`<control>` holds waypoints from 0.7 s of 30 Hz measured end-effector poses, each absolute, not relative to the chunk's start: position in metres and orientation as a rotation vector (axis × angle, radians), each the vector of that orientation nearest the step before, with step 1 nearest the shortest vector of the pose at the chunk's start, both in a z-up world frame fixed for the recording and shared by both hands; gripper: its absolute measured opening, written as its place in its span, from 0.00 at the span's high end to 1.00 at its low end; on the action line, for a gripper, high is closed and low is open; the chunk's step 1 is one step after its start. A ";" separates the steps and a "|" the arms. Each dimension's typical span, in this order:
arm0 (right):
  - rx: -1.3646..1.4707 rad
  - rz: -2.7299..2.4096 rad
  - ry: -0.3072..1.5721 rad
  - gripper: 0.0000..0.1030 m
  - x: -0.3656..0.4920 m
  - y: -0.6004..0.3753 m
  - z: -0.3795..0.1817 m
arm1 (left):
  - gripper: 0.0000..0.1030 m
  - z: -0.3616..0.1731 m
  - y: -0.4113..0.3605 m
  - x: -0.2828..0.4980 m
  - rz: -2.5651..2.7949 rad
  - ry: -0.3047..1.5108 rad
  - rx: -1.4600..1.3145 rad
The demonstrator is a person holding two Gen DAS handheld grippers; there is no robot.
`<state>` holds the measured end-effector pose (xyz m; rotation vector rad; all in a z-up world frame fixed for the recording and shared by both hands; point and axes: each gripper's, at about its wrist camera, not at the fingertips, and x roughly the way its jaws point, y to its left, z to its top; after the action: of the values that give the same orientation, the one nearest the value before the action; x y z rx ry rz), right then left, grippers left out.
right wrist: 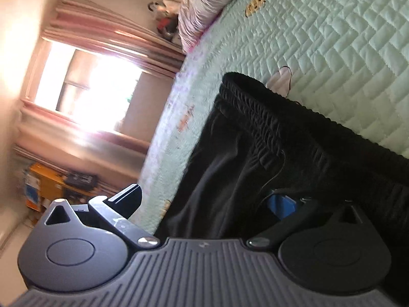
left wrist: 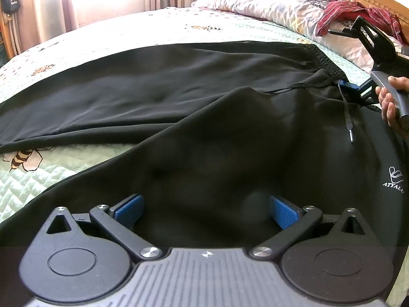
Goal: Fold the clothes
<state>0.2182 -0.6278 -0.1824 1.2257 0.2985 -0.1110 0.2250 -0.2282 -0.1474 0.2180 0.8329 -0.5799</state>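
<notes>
Black trousers (left wrist: 230, 138) fill the space right in front of the left gripper (left wrist: 205, 211), whose blue-padded fingers (left wrist: 129, 207) stand wide apart with nothing clamped between them; the dark cloth lies under and just beyond them. From these fingers the near trouser leg runs ahead and to the right, up to the gathered waistband (left wrist: 324, 58), while the other leg stretches away to the left across the bed's pale green quilt (left wrist: 38, 179). A bee print (left wrist: 21, 157) shows on the quilt in the gap between the two legs, to the left of the fingers. A white logo (left wrist: 395, 179) sits on the cloth far to the right, and a drawstring (left wrist: 346, 112) hangs down from the waistband. Beyond, at the head of the bed, lie a flowered pillow (left wrist: 268, 5) and a red striped garment (left wrist: 358, 12).

At the waistband a hand (left wrist: 388, 102) holds the right gripper (right wrist: 207, 204). Its camera is tilted sideways. Its fingers are spread apart: the one with the blue pad (right wrist: 282, 204) is set against the black cloth just below the waistband, and the other one (right wrist: 127, 199) hangs clear over the quilt's edge. No cloth is pinched between them. A bright window (right wrist: 87, 89) lies beyond the free finger.
</notes>
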 end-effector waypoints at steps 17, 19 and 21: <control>0.899 0.536 0.485 0.00 0.263 -0.534 -0.103 | 0.00 -0.144 -0.220 0.224 -0.598 0.865 0.198; 0.890 0.569 0.516 0.00 0.269 -0.520 -0.104 | 0.00 -0.143 -0.220 0.223 -0.594 0.870 0.197; 0.891 0.596 0.530 0.00 0.276 -0.510 -0.104 | 0.00 -0.143 -0.220 0.223 -0.590 0.879 0.193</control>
<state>0.2762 -0.5102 -0.1039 0.8912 0.5302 0.5959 0.2226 -0.2201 -0.1426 0.1929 0.8789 -0.5899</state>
